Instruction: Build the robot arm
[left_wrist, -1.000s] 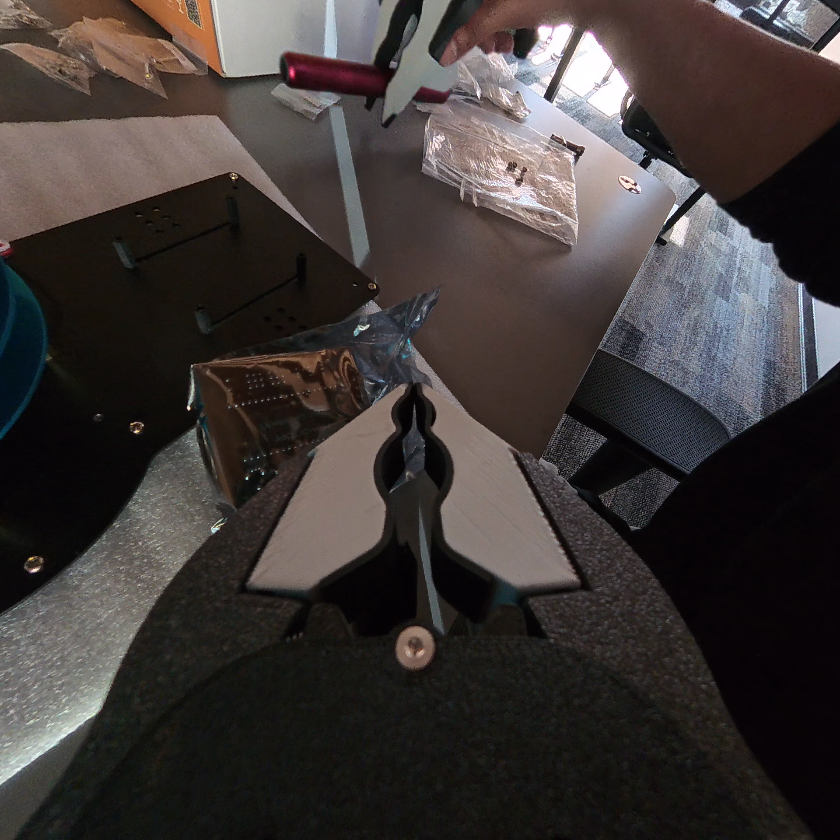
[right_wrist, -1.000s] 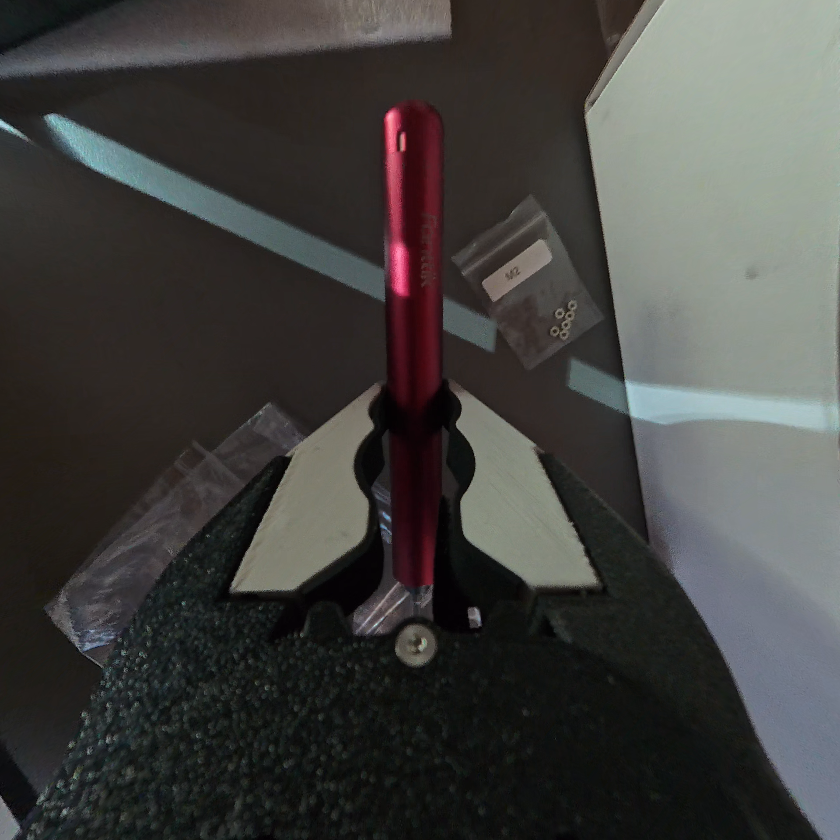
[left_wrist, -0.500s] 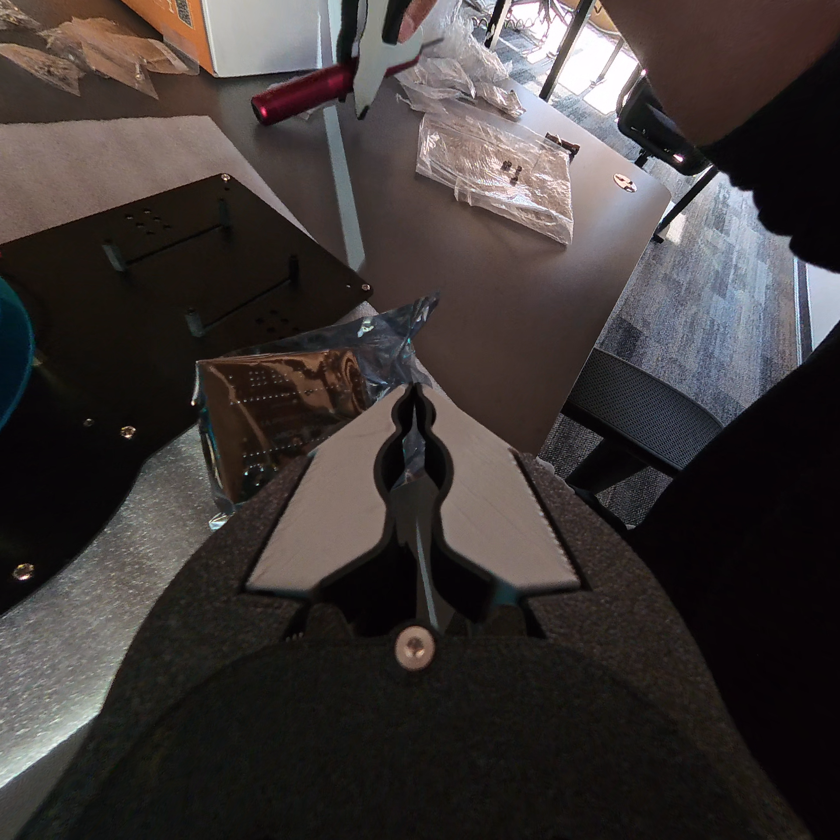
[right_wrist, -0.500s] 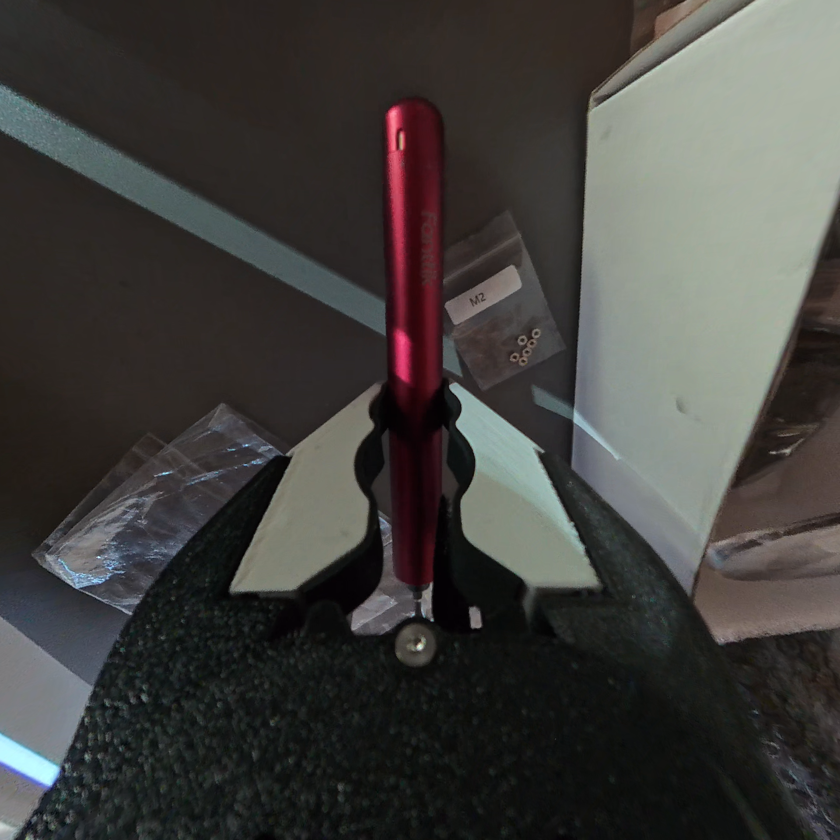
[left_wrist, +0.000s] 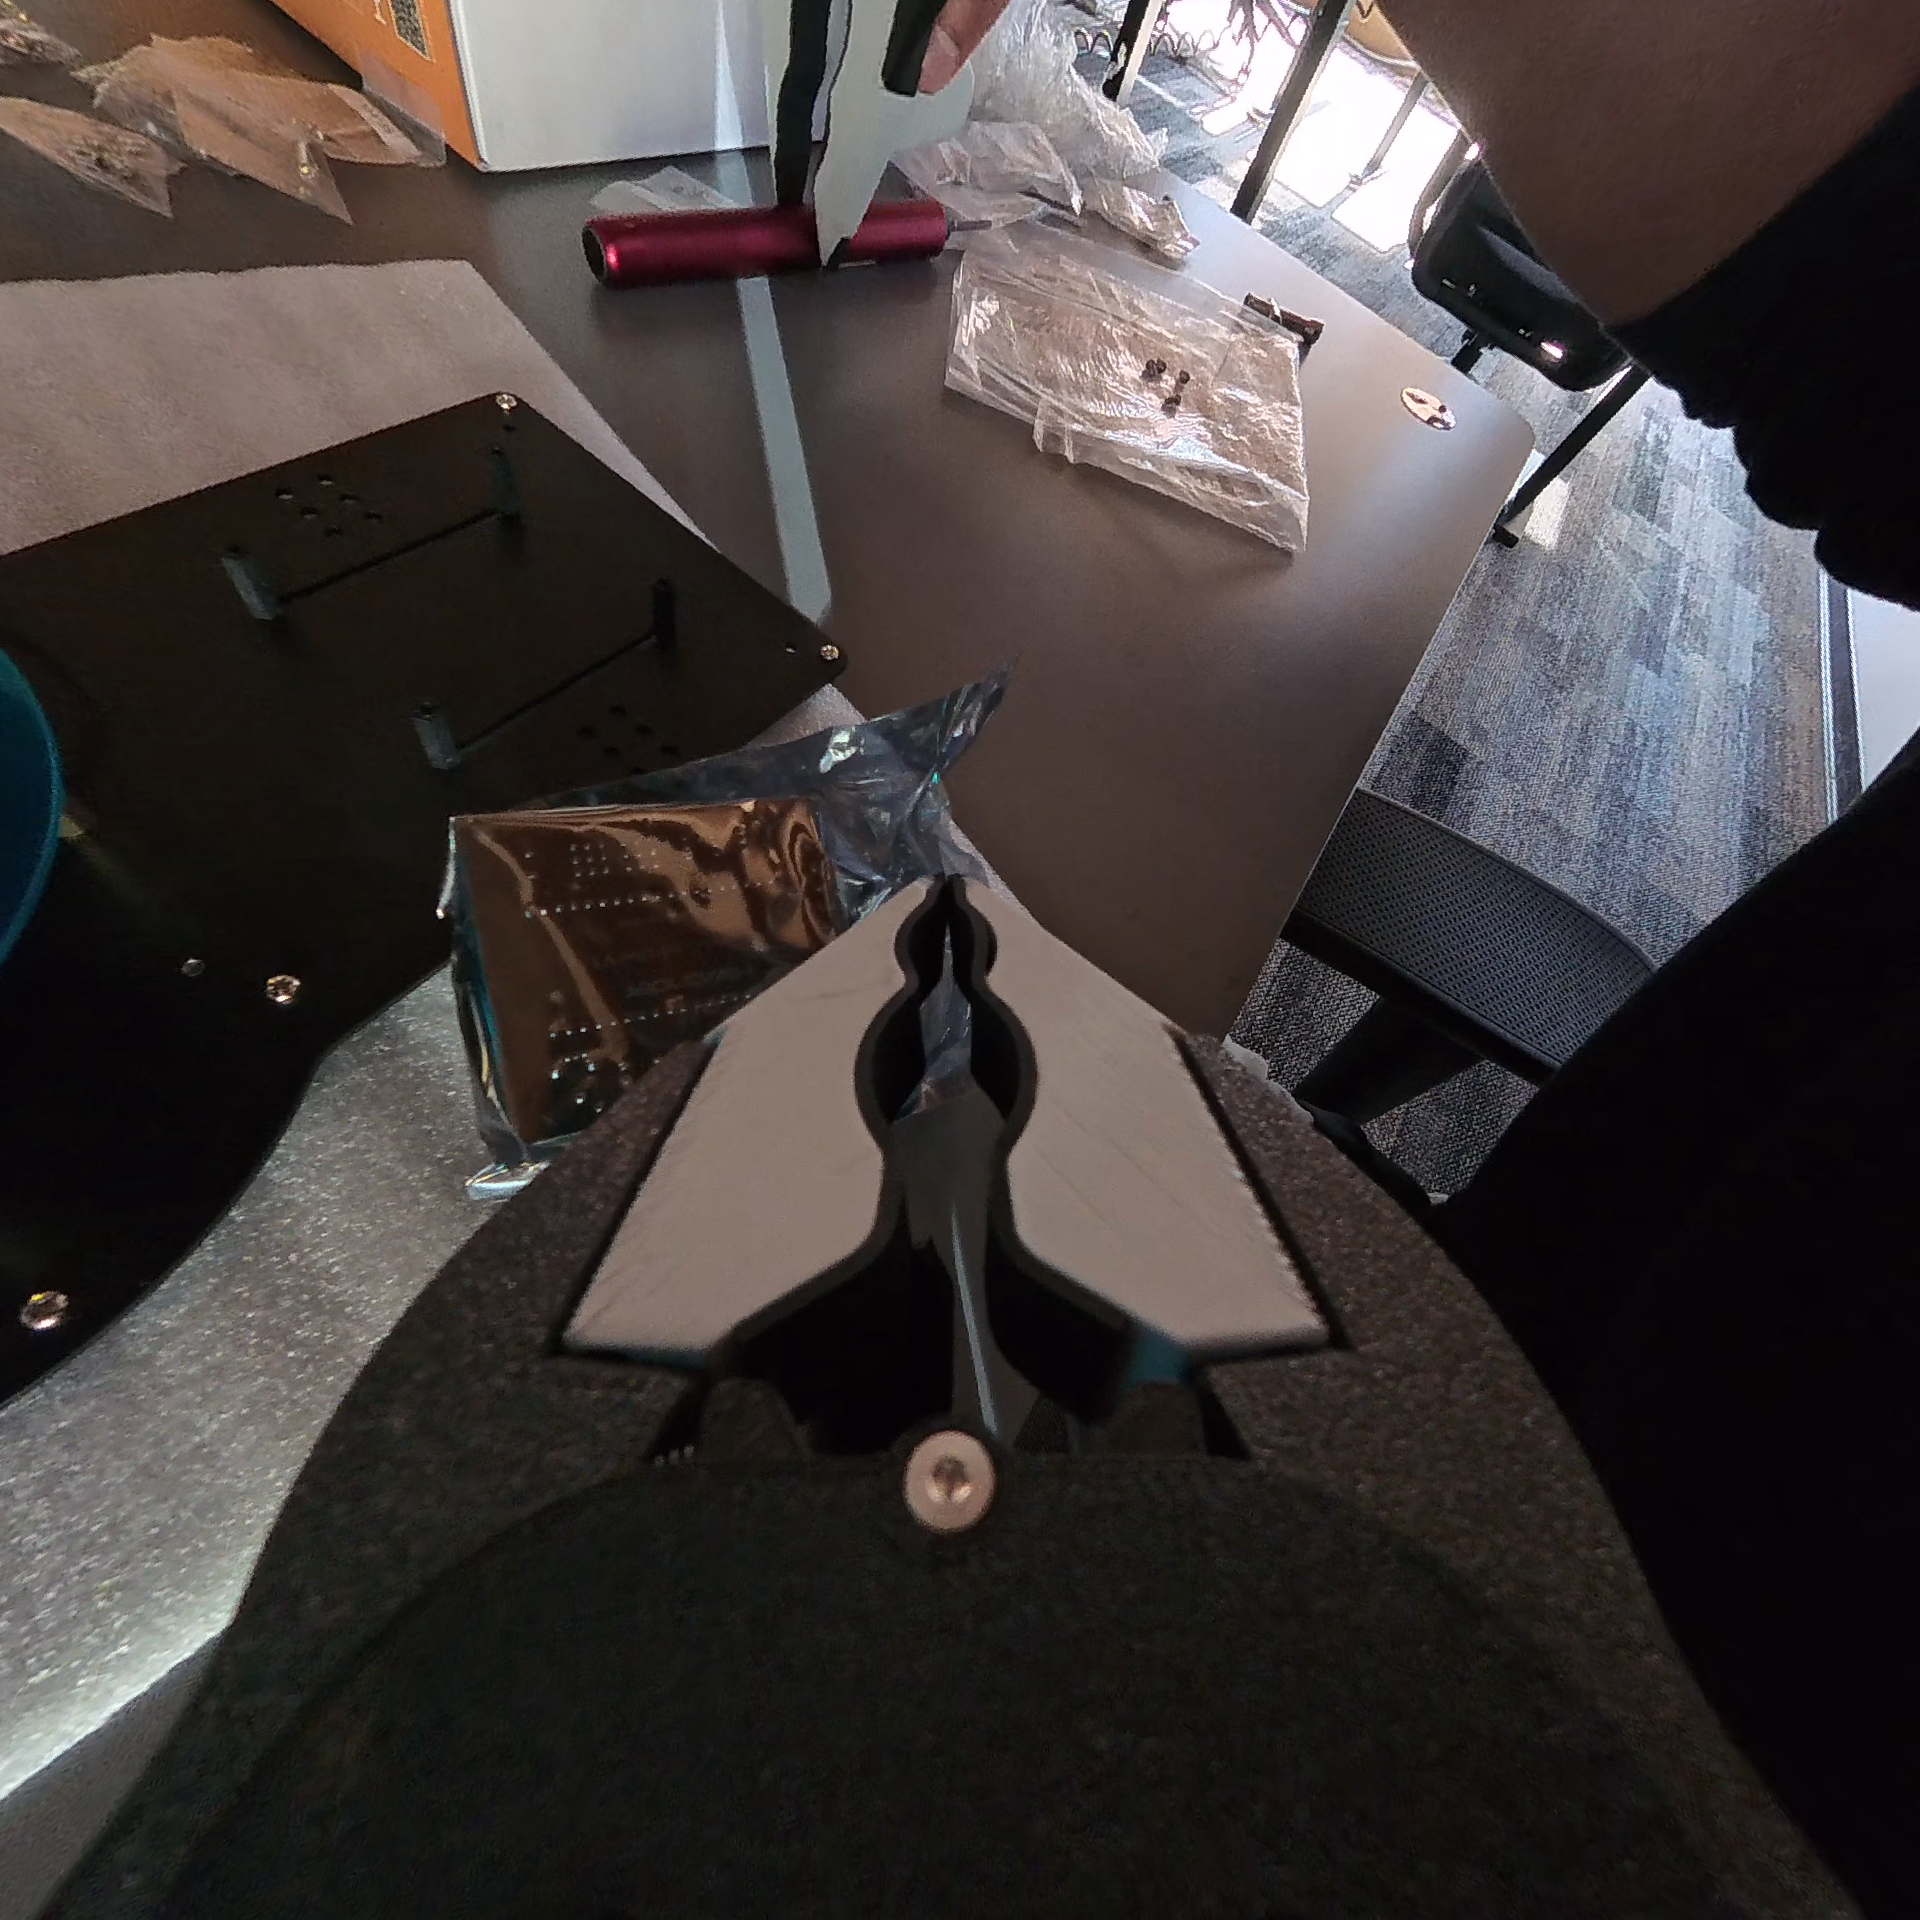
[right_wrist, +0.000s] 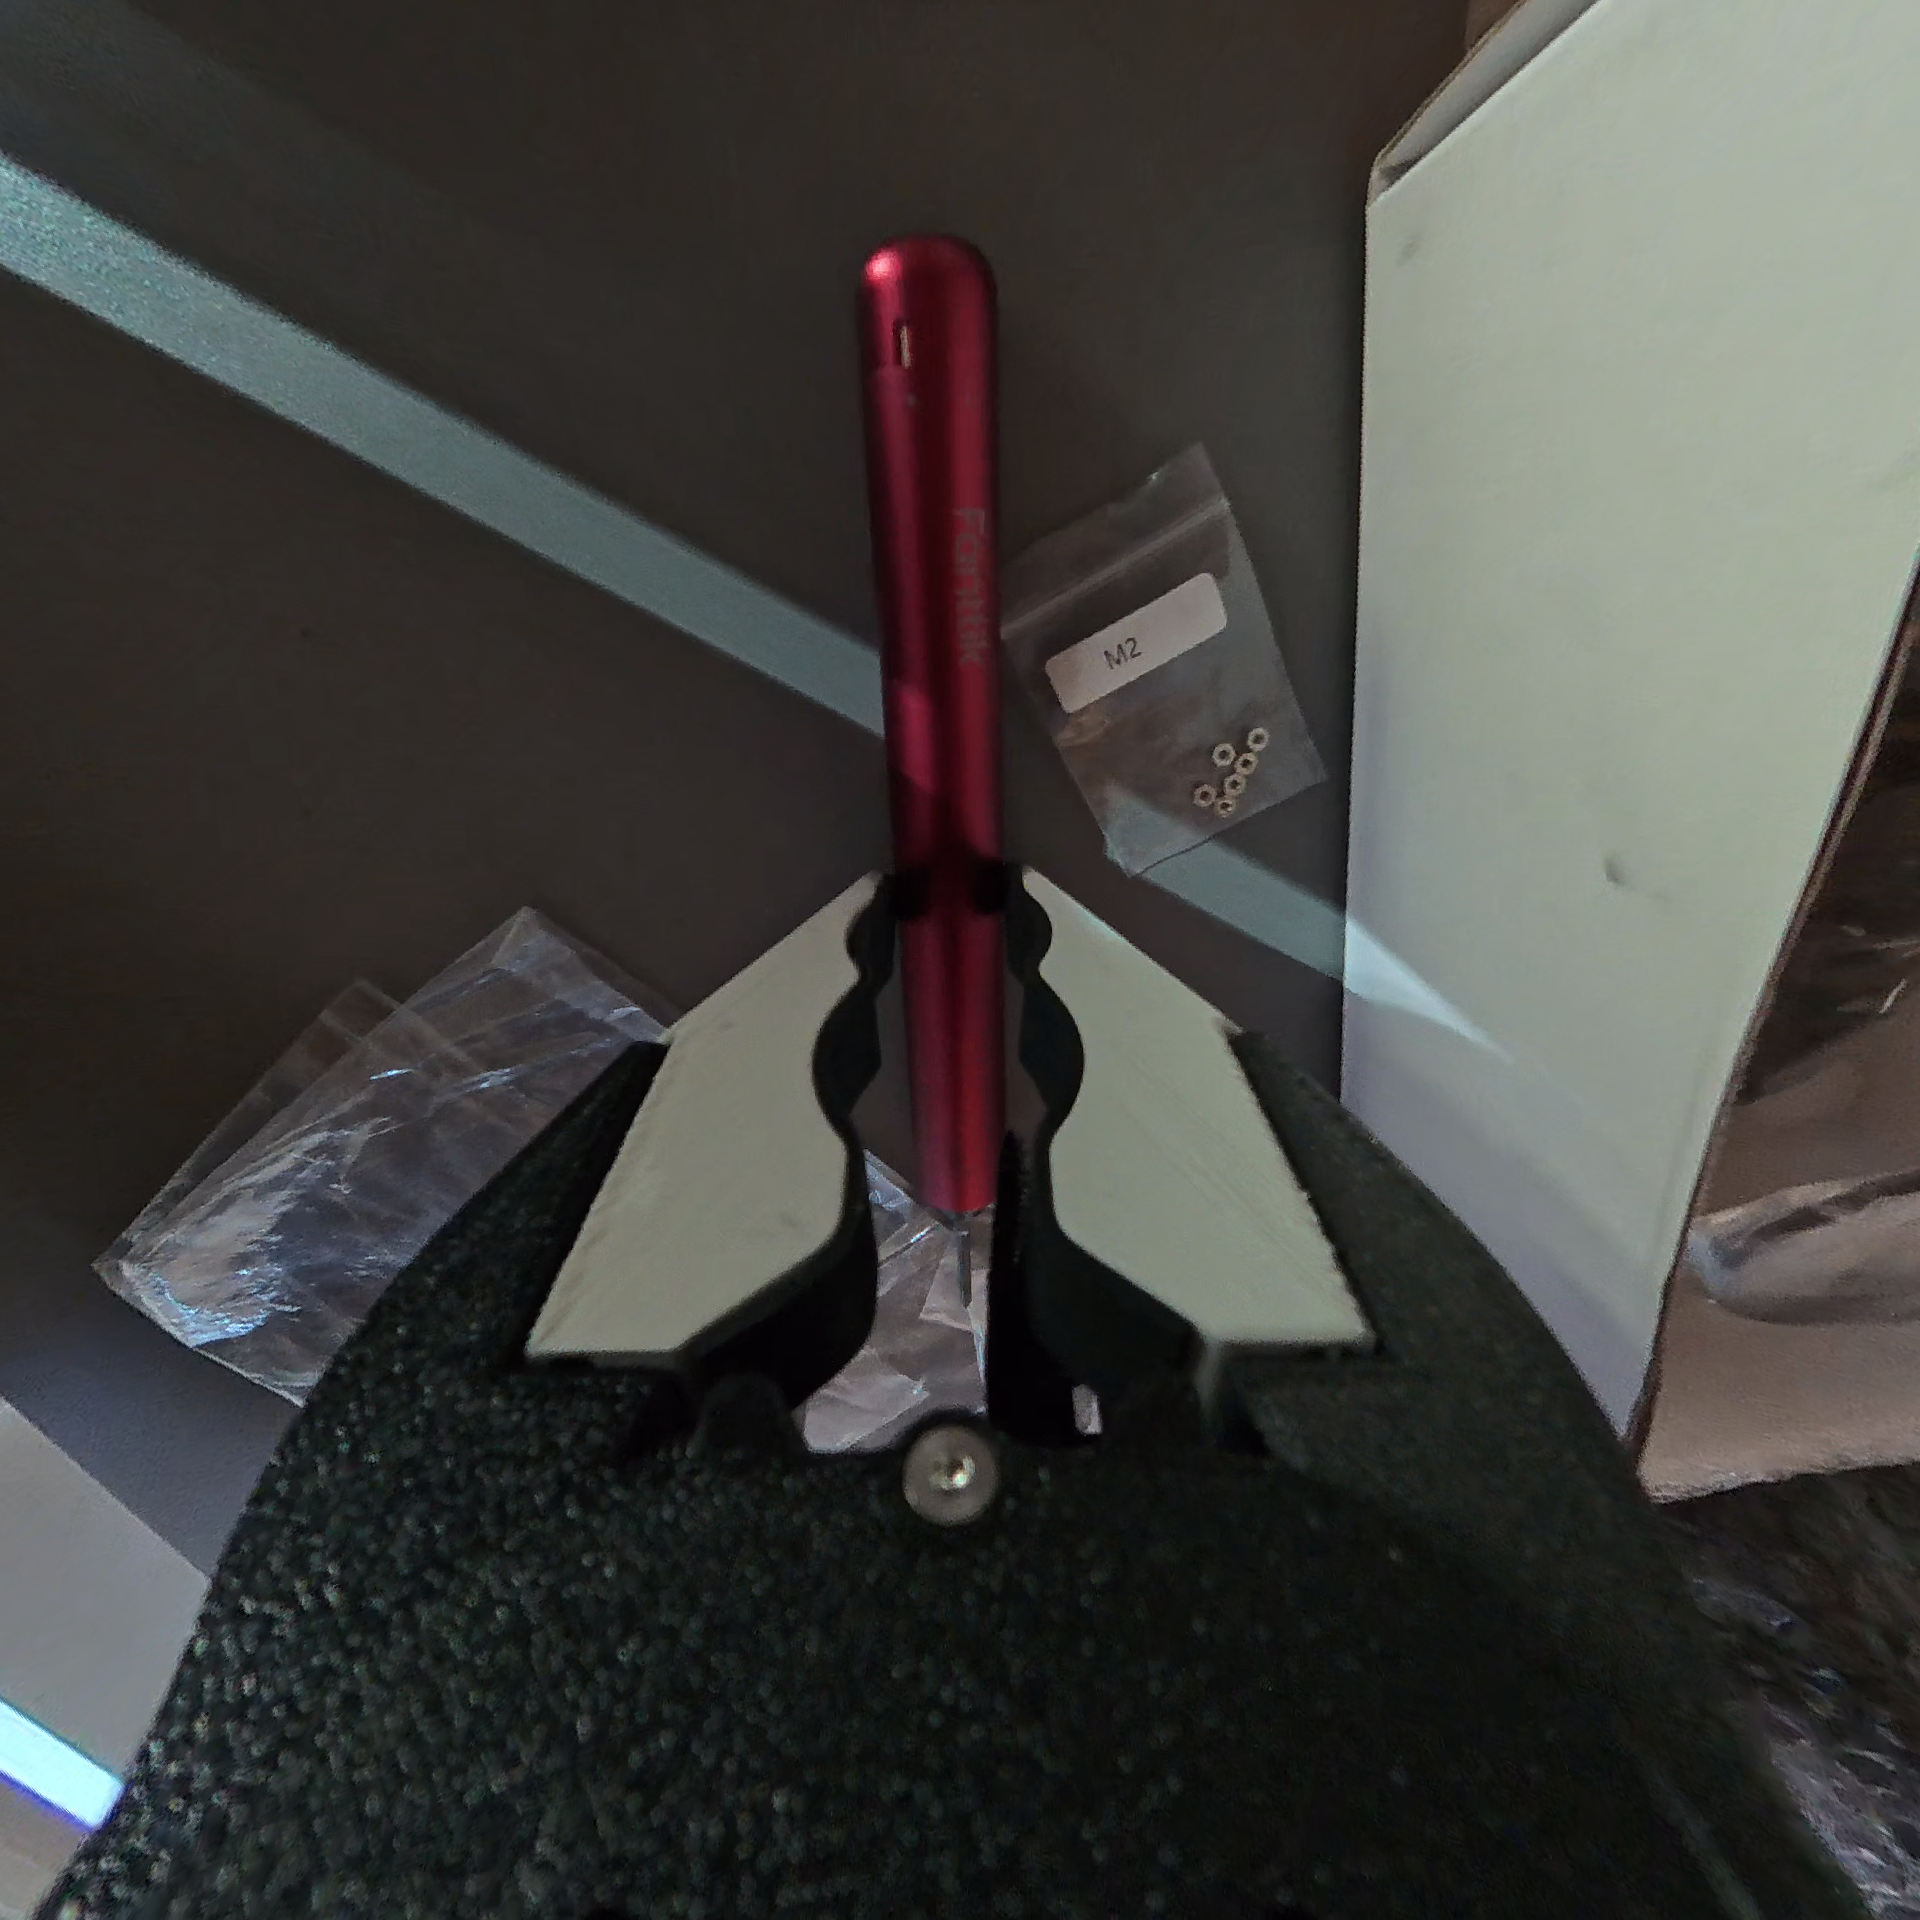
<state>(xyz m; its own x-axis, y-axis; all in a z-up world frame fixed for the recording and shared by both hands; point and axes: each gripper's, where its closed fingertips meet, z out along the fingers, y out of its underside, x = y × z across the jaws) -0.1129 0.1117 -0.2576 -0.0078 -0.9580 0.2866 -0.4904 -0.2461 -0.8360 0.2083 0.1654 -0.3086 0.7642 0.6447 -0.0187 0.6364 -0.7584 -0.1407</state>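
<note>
My left gripper (left_wrist: 951, 899) is shut on a corner of a shiny blue-tinted antistatic bag (left_wrist: 644, 935) with a circuit board inside. The bag lies on a silver foam sheet (left_wrist: 208, 1299) beside a black plate with standoffs (left_wrist: 312, 644). My right gripper (right_wrist: 945, 888) is shut on a red pen-shaped screwdriver (right_wrist: 935, 623), gripping it about mid-length with its bit end pointing back toward the camera. In the left wrist view the right gripper (left_wrist: 831, 208) points down and holds the screwdriver (left_wrist: 727, 237) level, low at the dark table top.
A white box (right_wrist: 1621, 623) stands just right of the screwdriver. A small zip bag of nuts (right_wrist: 1164, 717) and clear empty bags (right_wrist: 343, 1143) lie near it. A clear bag with screws (left_wrist: 1132, 405) lies near the table's far corner. A chair (left_wrist: 1455, 935) stands by the edge. Some 35 cm of space lies between my two pairs of fingers.
My right gripper has carried the red screwdriver down to the table top beside the white box. My left gripper has stayed shut on the bag, hardly moving.
</note>
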